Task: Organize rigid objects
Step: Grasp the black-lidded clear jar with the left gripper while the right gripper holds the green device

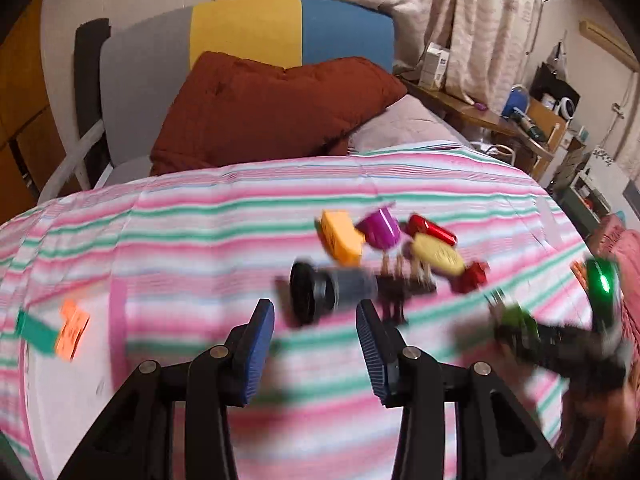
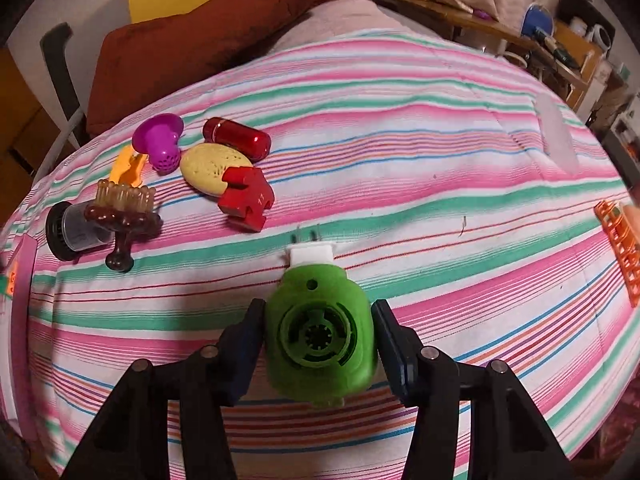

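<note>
**Right gripper pinches green plug-in**

Right gripper (image 2: 319, 340) pinches the green plug-in (image 2: 320, 340) just above the striped bedspread (image 2: 400, 152), prongs pointing away. Left gripper (image 1: 316, 350) hangs spread and empty near the cluster toward the bed's left edge: black cylinder (image 2: 68, 226), brush (image 2: 122, 210), red block (image 2: 246, 198).

A bedroom in a home: bed with striped sheet (image 2: 400, 128), brown pillow (image 1: 272, 108), curtains (image 1: 460, 12), cluttered wooden shelf (image 1: 520, 120) beside the bed. Perhaps a chair (image 1: 92, 92) at left, edge too dim.
</note>
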